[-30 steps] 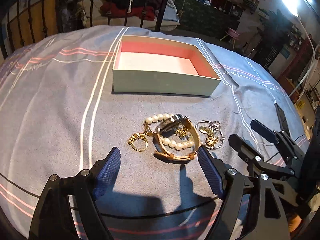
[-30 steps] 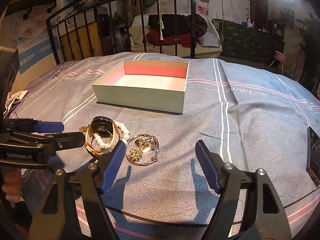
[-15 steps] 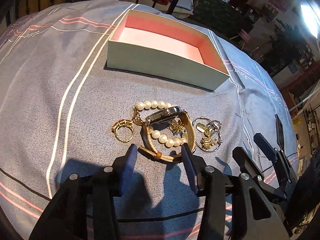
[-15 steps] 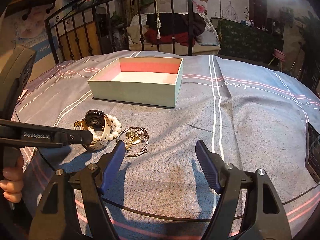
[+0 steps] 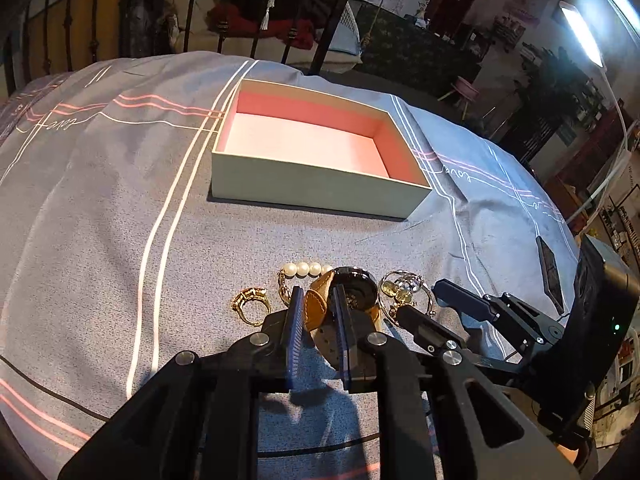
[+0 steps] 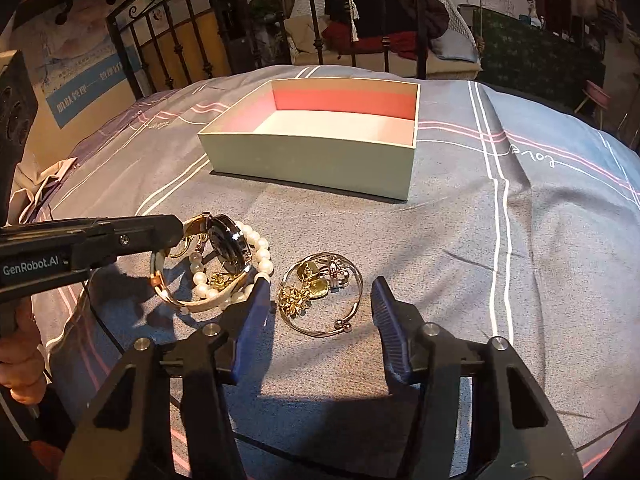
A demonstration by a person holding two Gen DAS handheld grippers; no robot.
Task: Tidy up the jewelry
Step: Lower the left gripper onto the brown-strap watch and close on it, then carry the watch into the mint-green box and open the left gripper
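A watch (image 5: 354,288) with a black face and tan strap (image 5: 316,308) lies tangled with a pearl bracelet (image 5: 304,269) on the grey bedspread. My left gripper (image 5: 318,290) is closing, its blue pads pressing the strap from both sides. A gold ring (image 5: 250,305) lies just to the left. In the right wrist view, a silver bangle with gold charms (image 6: 320,292) lies between the fingers of my right gripper (image 6: 320,308), whose jaws are closing without touching it. The watch (image 6: 230,248) sits at my left gripper's tip (image 6: 172,232). Beyond stands the open pale-green box (image 5: 320,192) with a pink inside.
A dark phone (image 5: 548,268) lies on the bedspread at the right. The black iron bed rail (image 6: 384,20) rises behind the box (image 6: 312,160), with clothes beyond it. A hand (image 6: 20,360) holds the left gripper's handle at the left edge.
My left gripper's jaws have come together from wide apart onto the watch strap, and the watch has tipped up. My right gripper has come down over the bangle and its jaws have narrowed.
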